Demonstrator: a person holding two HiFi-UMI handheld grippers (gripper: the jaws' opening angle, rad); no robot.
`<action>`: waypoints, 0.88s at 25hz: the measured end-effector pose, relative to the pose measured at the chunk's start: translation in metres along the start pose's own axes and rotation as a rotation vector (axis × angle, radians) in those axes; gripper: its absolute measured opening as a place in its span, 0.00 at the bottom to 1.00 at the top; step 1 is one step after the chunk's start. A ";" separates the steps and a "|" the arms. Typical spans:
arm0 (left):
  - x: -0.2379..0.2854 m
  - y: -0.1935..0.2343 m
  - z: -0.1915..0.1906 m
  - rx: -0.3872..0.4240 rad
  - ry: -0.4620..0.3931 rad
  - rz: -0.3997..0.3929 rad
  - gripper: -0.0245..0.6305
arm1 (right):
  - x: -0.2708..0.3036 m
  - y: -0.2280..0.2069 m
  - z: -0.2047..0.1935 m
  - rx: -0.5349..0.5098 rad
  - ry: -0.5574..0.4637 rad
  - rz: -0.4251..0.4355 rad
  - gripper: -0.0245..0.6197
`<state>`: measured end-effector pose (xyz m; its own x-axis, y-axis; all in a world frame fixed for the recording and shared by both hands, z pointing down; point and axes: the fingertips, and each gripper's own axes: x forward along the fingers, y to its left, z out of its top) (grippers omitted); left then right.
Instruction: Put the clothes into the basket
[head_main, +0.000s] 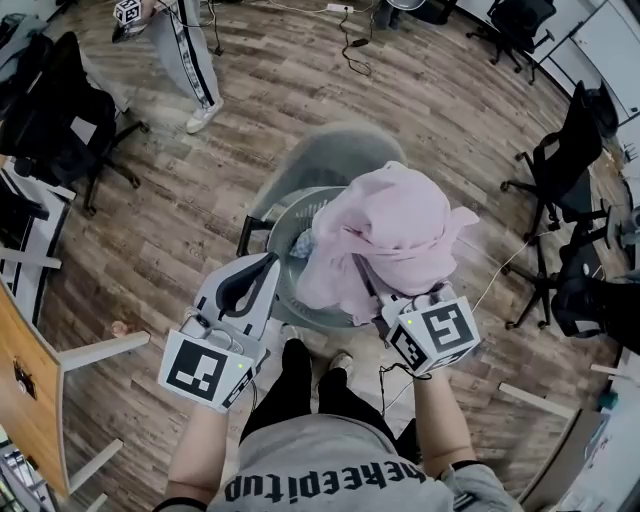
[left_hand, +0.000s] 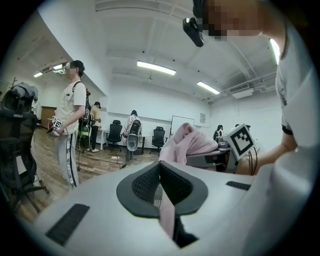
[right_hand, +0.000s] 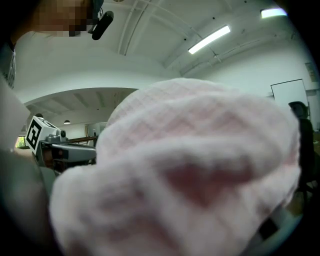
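Right hand-held gripper (head_main: 398, 308): jaws spread wide around a thick bundle of pink garment (head_main: 395, 235), which smothers its own view. We see the garment held over the grey basket (head_main: 281, 228), its lower folds hanging into the basket. The basket stands on the wooden floor (head_main: 180, 200). Left hand-held gripper (head_main: 268, 262): jaws together, empty, tips just beside the basket rim.

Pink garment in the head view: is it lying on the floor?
No, the pink garment is bunched up over the grey basket, not on the wooden floor.
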<state>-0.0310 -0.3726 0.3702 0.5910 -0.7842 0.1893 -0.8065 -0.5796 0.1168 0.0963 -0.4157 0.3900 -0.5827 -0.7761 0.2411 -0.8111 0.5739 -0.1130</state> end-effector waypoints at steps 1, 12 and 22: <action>0.001 0.002 -0.002 -0.004 0.004 -0.003 0.06 | 0.003 0.000 -0.007 0.004 0.015 -0.003 0.42; 0.010 0.011 -0.026 -0.045 0.045 -0.042 0.06 | 0.021 -0.001 -0.070 0.033 0.173 -0.023 0.42; 0.018 0.017 -0.045 -0.086 0.067 -0.058 0.06 | 0.029 0.005 -0.117 0.064 0.302 -0.013 0.41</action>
<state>-0.0353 -0.3868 0.4195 0.6364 -0.7317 0.2443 -0.7713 -0.6001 0.2119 0.0816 -0.4045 0.5093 -0.5385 -0.6652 0.5173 -0.8256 0.5394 -0.1657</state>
